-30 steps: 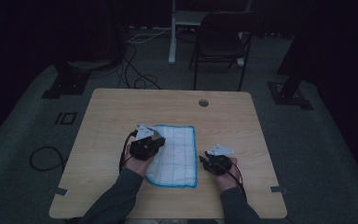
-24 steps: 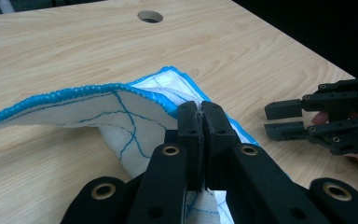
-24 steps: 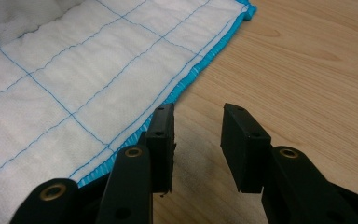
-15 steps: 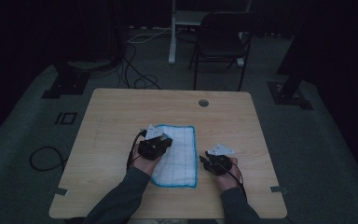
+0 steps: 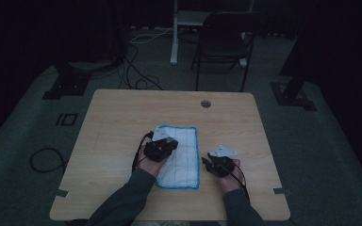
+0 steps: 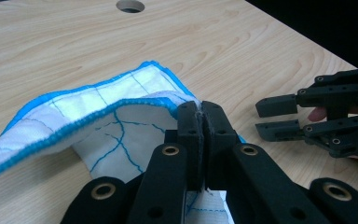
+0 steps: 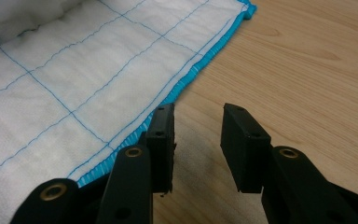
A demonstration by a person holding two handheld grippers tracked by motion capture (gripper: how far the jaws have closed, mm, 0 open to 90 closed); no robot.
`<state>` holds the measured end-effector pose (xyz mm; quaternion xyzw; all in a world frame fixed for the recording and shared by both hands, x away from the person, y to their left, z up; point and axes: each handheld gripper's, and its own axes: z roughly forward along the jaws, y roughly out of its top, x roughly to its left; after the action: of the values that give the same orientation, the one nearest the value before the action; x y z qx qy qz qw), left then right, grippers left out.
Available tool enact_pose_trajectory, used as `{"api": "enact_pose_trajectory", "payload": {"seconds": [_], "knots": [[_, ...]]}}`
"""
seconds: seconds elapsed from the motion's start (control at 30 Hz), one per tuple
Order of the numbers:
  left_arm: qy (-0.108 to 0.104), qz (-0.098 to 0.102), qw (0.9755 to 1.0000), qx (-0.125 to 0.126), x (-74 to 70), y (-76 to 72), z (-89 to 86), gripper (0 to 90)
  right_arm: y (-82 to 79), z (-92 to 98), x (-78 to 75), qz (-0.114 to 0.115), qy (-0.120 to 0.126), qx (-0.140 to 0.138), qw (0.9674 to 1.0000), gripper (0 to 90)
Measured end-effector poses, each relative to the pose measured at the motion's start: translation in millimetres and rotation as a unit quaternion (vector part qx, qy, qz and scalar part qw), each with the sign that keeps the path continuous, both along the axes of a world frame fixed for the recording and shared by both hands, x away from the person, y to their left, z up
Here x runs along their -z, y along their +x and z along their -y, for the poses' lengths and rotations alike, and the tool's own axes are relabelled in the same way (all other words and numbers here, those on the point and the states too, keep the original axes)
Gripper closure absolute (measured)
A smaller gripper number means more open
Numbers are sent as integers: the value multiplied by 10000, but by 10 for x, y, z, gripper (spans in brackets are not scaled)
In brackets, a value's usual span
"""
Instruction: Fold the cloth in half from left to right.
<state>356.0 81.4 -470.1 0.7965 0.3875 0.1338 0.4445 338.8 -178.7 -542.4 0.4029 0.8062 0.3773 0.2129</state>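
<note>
The left gripper has its jaws pinched tight on the blue edge of the cloth, and that edge is lifted and folded over the rest of the cloth. The right gripper has its jaws apart with nothing between them; they rest on bare wood just beside the cloth's blue edge. Seen from above, the left gripper sits over the left part of the cloth, and the right gripper waits just off its right side. The cloth is white with thin blue lines and lies in the middle of the table, a bit nearer the front edge where the person sits than the back edge with the small round hole. What could go wrong: the left jaws hold only a thin bit of hem, so a quick pull could make it slip out and the fold would flop back. If the rest of the cloth slides along on the smooth wood, the fold could come out crooked, since the right jaws are not holding it down. Compared with a second ago, the left gripper has moved a little toward the cloth's middle and carried the edge with it, so less of the cloth's left side shows. The right gripper is in the same spot as before.
</note>
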Motion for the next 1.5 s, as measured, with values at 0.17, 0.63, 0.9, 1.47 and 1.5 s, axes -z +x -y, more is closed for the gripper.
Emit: {"api": "enact_pose_trajectory", "payload": {"seconds": [0.17, 0.63, 0.9, 1.47, 1.5], "knots": [[0, -14, 10000, 42, 35, 10, 35, 880, -4, -2, 1, 2, -16, -9, 10000, 651], [56, -68, 9999, 104, 102, 48, 150, 880, -5, 8, 1, 4, -5, 10, 10000, 650], [82, -101, 9998, 123, 151, 61, 199, 880, -5, 20, -2, 15, -14, 20, 10000, 650], [302, -185, 9991, 232, 284, 117, 389, 879, -5, 23, -3, 1, -2, 35, 10000, 650], [303, -191, 9991, 225, 294, 119, 402, 880, -5, 23, -2, -3, -1, 37, 10000, 650]]}}
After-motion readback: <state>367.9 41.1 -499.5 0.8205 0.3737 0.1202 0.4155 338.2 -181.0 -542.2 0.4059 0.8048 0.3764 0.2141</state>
